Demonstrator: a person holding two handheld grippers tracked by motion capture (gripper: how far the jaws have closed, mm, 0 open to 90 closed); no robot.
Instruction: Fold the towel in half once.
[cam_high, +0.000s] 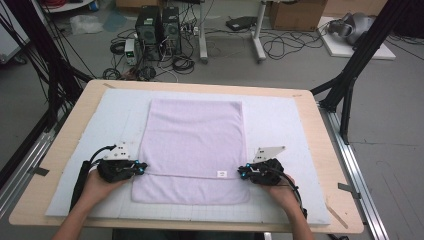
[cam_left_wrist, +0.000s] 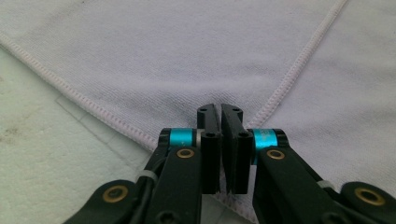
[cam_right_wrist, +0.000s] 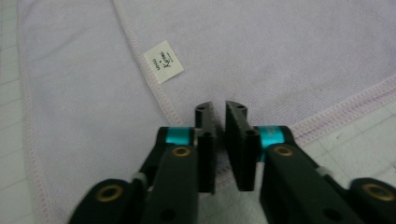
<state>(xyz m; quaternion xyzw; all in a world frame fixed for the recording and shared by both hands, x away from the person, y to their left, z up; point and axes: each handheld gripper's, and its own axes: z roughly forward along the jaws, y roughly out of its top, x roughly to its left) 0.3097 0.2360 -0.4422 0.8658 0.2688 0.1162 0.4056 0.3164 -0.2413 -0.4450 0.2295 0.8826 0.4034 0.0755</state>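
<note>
Both the left gripper (cam_high: 141, 168) and right gripper (cam_high: 241, 172) pinch the folded lilac towel (cam_high: 195, 145) at its side edges

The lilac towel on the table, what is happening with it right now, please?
A person is working on a lilac towel spread on a white mat, with a hand-held gripper in each hand. The towel's near part lies folded over, with a small white label on that folded layer. The left hand-held gripper is shut on the towel's left edge, and the right hand-held gripper is shut on its right edge, both at the corners of the folded layer.
</note>
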